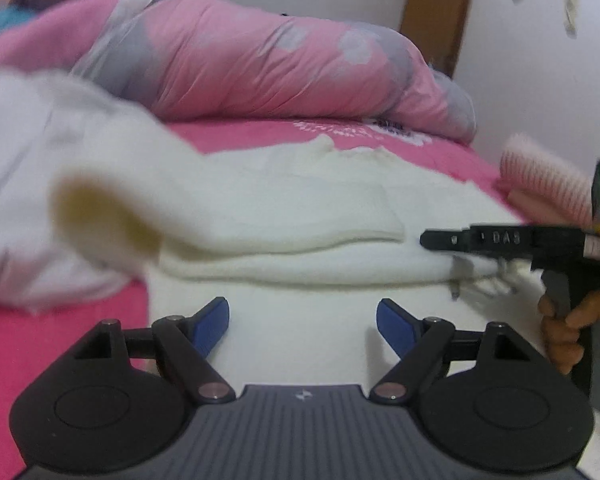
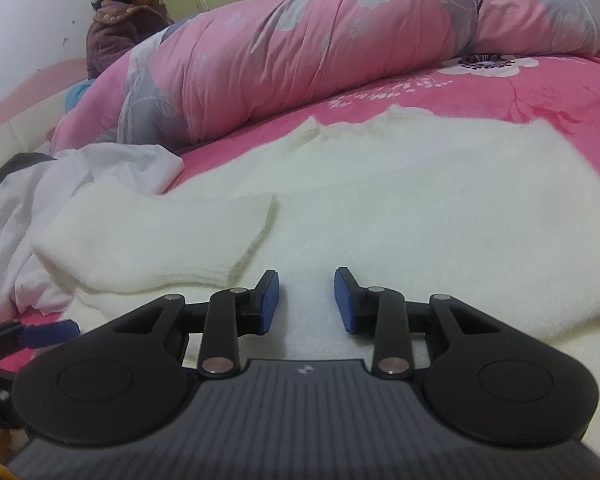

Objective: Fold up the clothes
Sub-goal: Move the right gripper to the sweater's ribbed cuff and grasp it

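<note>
A fluffy cream sweater (image 2: 420, 208) lies flat on the pink bedsheet (image 2: 500, 92), 1 sleeve (image 2: 160, 240) folded across it ahead-left of the right gripper (image 2: 307, 300). Its 2 blue pads stand partly apart – fleece beneath, nothing pinched. The left gripper (image 1: 302, 326) tilts downward over the sweater, spread wide, empty.

Two low wrist views, same white sweater (image 1: 300, 208)
</note>
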